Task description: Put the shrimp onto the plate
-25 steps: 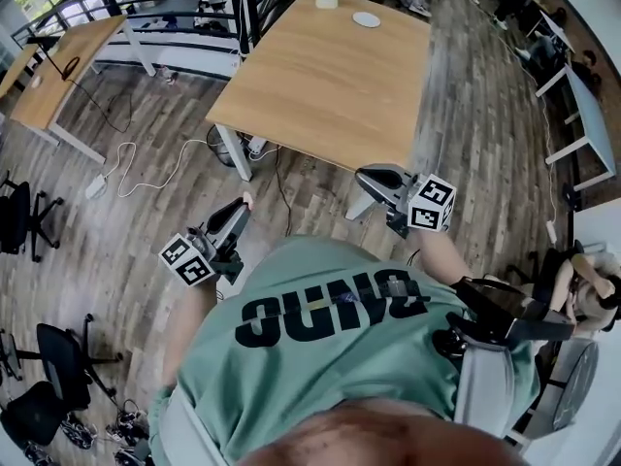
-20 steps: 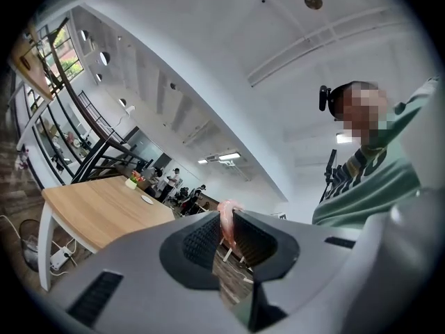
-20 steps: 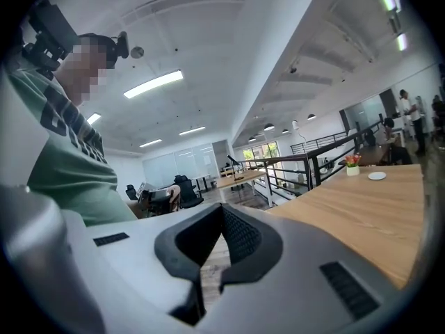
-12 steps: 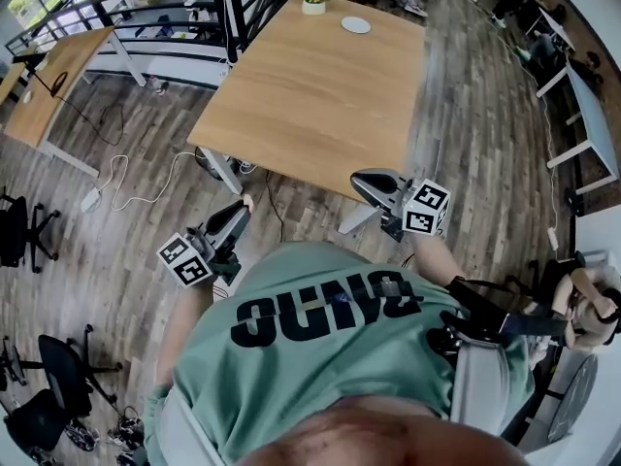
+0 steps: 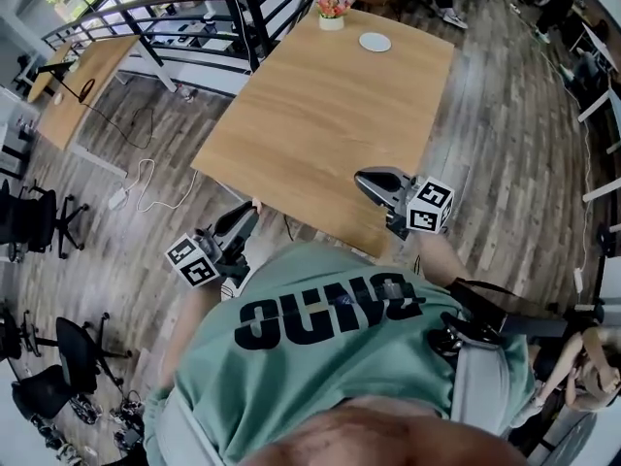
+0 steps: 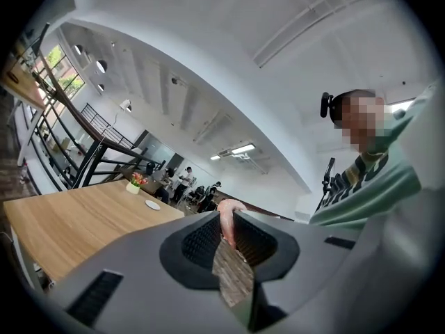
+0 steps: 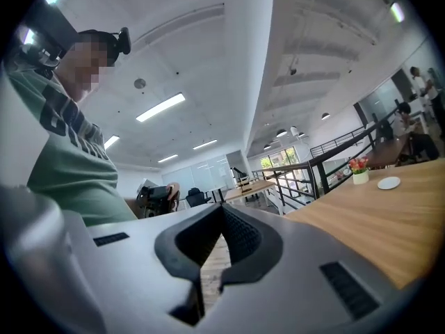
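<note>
Pink shrimp (image 6: 224, 223), mostly hidden, in left gripper (image 6: 227, 216)

- A large light-wood table (image 5: 330, 115) is seen ahead, set on a floor (image 5: 505, 163) of grey-brown planks.
- A white pot of pink and orange flowers (image 5: 332, 16) is placed at the table's far corner.
- A black railing (image 5: 194, 13) is seen beyond the table's left side.
- A smaller wooden table (image 5: 82, 90) is set at the upper left, well apart from the large one.
- A white cable (image 5: 146, 178) is laid loose on the floor between the two tables.
- Black office chairs (image 5: 39, 221) are gathered along the left edge.
- Strip lights (image 7: 161, 107) are seen lit on a white ceiling in the right gripper view.
</note>
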Demonstrator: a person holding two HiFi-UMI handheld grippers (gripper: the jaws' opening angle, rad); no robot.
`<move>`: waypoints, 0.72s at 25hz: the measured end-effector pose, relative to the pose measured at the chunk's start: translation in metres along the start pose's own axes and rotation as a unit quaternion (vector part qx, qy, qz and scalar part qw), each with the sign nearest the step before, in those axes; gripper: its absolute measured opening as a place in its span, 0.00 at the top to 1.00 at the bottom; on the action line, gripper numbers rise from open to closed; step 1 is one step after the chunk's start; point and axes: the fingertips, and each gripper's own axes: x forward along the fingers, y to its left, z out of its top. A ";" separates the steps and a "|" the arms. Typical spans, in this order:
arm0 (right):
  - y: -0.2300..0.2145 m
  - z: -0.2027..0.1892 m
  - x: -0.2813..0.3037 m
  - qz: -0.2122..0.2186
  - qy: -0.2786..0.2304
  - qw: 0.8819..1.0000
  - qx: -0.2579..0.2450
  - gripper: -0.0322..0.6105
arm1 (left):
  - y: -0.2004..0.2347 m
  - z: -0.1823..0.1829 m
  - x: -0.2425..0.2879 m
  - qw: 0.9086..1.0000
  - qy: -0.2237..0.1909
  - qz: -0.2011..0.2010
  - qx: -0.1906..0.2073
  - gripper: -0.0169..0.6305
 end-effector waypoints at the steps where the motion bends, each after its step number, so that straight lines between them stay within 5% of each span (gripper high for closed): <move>1: -0.007 0.004 -0.003 0.000 -0.003 1.000 0.005 0.94 | -0.001 0.004 0.007 1.000 0.005 0.003 0.000 0.88; 10: -0.061 -0.004 -0.035 -0.036 -0.034 0.998 0.042 0.94 | 0.017 0.007 0.066 0.999 0.042 -0.010 -0.002 0.88; 18: -0.080 0.007 -0.036 -0.116 -0.054 0.991 0.025 0.94 | 0.058 0.019 0.096 0.993 0.077 -0.094 -0.006 0.88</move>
